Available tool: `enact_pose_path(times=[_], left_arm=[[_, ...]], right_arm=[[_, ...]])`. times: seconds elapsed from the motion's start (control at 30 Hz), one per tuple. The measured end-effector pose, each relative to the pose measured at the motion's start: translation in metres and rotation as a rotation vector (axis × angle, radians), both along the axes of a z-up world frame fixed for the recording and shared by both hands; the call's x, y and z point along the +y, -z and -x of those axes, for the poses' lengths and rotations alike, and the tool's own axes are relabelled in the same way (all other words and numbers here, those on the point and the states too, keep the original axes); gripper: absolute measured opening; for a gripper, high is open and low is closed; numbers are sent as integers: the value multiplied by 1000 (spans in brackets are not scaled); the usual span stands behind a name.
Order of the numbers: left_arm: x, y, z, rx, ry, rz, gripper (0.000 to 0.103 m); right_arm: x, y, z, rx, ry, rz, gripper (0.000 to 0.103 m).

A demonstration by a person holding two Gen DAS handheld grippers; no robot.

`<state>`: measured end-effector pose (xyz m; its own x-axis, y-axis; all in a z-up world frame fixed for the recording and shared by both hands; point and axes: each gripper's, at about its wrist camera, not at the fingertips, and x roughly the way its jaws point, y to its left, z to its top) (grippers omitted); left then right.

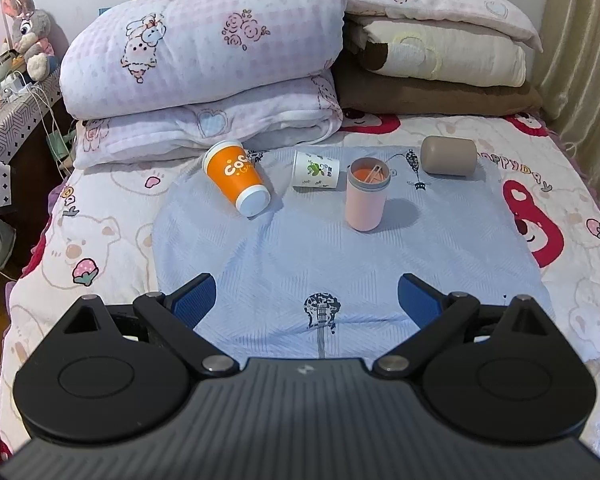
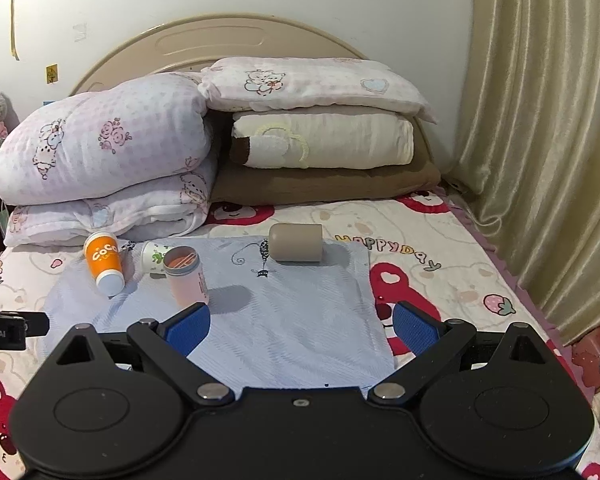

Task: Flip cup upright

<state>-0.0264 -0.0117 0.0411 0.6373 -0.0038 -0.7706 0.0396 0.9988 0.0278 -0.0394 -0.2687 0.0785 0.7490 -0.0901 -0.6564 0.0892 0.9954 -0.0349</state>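
Left gripper [image 1: 306,300]: wide open, empty | right gripper [image 2: 302,326]: wide open, empty | ahead on bed [image 1: 112,240]: orange cup [image 1: 236,178], white cup [image 1: 315,170], taupe cup [image 1: 449,157] toppled | pink cup [image 1: 366,198] upright, ahead-centre.

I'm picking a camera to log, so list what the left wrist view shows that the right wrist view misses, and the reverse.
Only the left wrist view: the cluttered side table with white cables, and a guitar print on the blue cloth.

Only the right wrist view: the whole headboard and the "HAPPYDAY" lettering unobstructed.

Both: the open left gripper and right gripper, each holding nothing; the orange cup, white paper cup and taupe cup on their sides; the upright pink cup.
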Motion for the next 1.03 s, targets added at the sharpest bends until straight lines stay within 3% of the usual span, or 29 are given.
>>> enact_pose_path(times=[1.03], left_arm=[[-2,0,-1,9,-7,-40,99]], right_arm=[[-7,1,1,-1,15,18,100]])
